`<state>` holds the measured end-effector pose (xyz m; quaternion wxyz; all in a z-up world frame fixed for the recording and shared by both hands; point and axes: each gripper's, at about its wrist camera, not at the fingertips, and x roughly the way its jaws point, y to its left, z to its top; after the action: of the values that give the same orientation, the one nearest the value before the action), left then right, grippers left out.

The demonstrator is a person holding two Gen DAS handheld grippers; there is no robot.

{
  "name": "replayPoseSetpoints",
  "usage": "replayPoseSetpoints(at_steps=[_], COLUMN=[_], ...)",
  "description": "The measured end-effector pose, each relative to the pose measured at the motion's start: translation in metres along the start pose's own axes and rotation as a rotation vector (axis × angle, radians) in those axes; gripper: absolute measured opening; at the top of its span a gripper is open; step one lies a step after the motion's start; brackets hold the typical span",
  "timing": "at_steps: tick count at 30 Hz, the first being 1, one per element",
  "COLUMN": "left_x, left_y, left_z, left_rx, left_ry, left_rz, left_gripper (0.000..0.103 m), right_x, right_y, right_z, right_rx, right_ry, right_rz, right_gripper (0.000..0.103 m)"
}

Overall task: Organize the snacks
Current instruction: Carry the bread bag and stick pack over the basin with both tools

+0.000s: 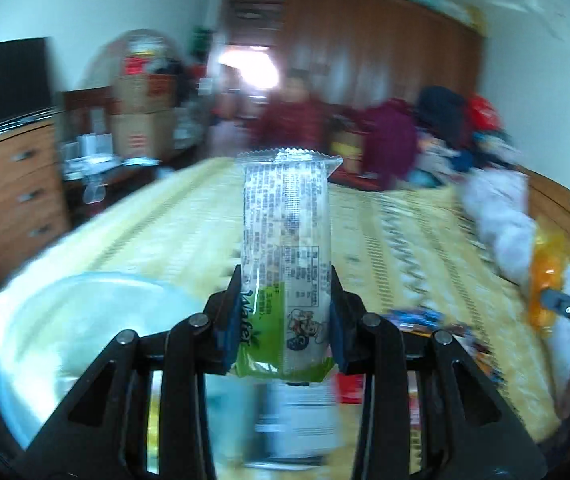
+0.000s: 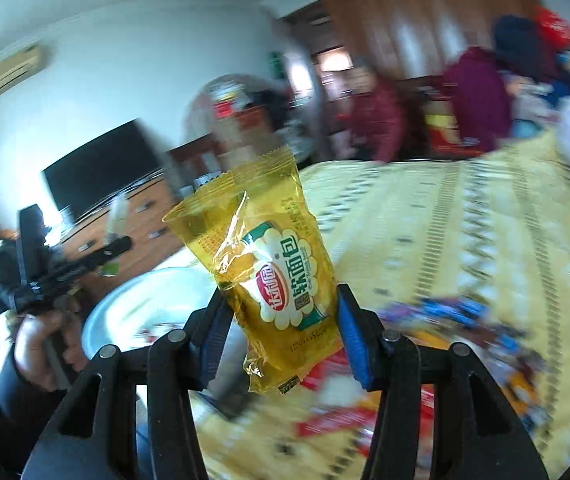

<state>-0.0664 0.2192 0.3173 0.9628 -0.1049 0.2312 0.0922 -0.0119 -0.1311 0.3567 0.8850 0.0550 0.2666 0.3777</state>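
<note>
My left gripper (image 1: 286, 312) is shut on a white and green wafer packet (image 1: 287, 240), which stands upright between the blue pads, lifted above the bed. My right gripper (image 2: 281, 320) is shut on a yellow soft-bread packet (image 2: 273, 264), tilted left, also held in the air. A pale round basin (image 1: 65, 340) lies low on the left; it also shows in the right wrist view (image 2: 141, 308). Loose snack packets (image 2: 365, 408) lie blurred on the yellow bedspread (image 2: 465, 240) below both grippers. The left gripper shows in the right wrist view (image 2: 73, 268), and the yellow packet shows in the left wrist view (image 1: 545, 276).
A wooden dresser (image 1: 13, 200) with a TV (image 1: 5, 80) stands left. Stacked cardboard boxes (image 1: 141, 112) and a wardrobe (image 1: 385, 40) are behind. A person in red (image 1: 293, 116) is beyond the bed's far end. Piled clothes (image 1: 445, 132) sit far right.
</note>
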Motion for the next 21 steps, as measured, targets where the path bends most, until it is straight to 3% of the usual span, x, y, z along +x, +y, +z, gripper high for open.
replayPoseSetpoints(at_steps=[2, 8, 13, 21], left_x=[0.002, 0.029, 0.049, 0.065], left_y=[0.036, 0.101, 0.13, 0.143], left_z=[0.001, -0.009, -0.033, -0.059], left_rx=[-0.024, -0.069, -0.096, -0.109], left_ry=[0.025, 0.139, 0.241, 0.347], left_rz=[0.098, 0.267, 0.299, 0.281], left_gripper=[0.036, 0.036, 0.036, 0.037], right_x=[0.037, 0.145, 0.223, 0.289], right_y=[0.039, 0.133, 0.191, 0.216], right_z=[0.017, 0.034, 0.022, -0.004], right_rx=[-0.036, -0.112, -0.161, -0.176], right_ry=[0.048, 0.212, 0.352, 0.463], right_rz=[0.083, 0.225, 0.271, 0.272], right_gripper=[0.055, 0.055, 0.055, 0.055])
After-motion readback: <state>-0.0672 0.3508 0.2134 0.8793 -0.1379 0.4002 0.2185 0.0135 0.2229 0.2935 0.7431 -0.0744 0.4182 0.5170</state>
